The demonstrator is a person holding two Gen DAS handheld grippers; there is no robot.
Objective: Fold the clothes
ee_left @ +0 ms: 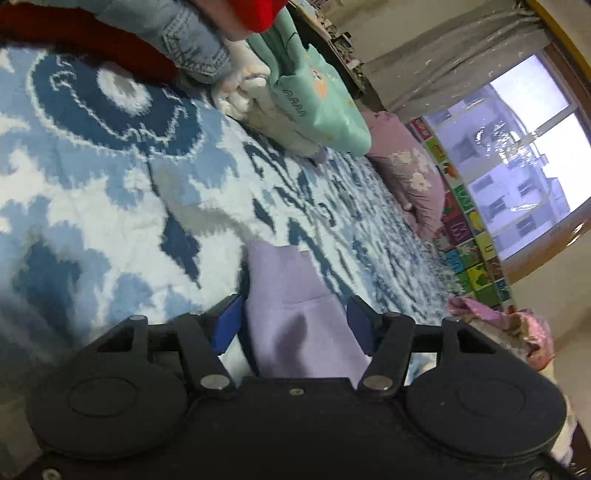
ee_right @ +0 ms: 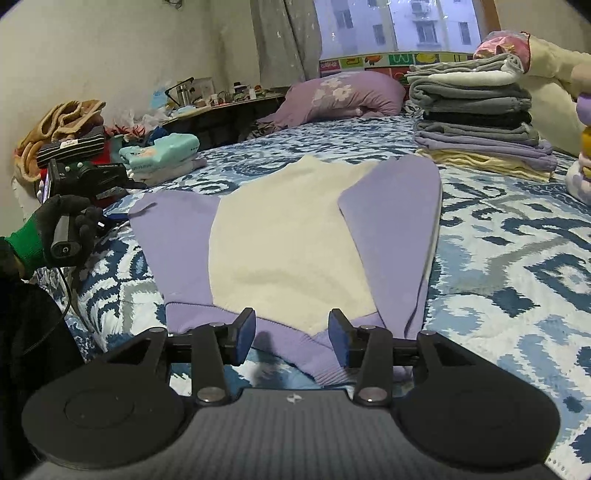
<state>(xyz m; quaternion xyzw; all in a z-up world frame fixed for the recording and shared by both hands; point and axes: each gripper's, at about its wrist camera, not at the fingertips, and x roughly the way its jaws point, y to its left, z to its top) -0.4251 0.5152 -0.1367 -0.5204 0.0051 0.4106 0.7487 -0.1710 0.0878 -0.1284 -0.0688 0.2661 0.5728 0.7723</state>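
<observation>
The left gripper (ee_left: 291, 325) stands about half open with a lilac sleeve (ee_left: 295, 295) of the sweater running between its blue pads (ee_left: 225, 325); a gap shows on the left pad's side, and whether the right pad presses the cloth cannot be told. The right gripper (ee_right: 291, 336) is also partly open, its blue pads (ee_right: 245, 334) on either side of the ribbed lilac hem (ee_right: 314, 354) without touching it. The sweater (ee_right: 284, 240), cream in the body with lilac sleeves and hem, lies flat on the blue-and-white patterned bedspread (ee_right: 517, 258), its right-hand sleeve folded in over the body. In the right wrist view a black-gloved hand (ee_right: 62, 229) with a green cuff holds the other gripper at the sweater's left edge. To the right, near the head of the bed, sits a stack of folded clothes (ee_right: 480, 114) in grey, black, lilac and pale yellow. A lilac flowered pillow (ee_right: 340, 94) lies below the window (ee_right: 399, 22). At the left a mint-green folded garment (ee_right: 162, 149) rests on other pieces.
</observation>
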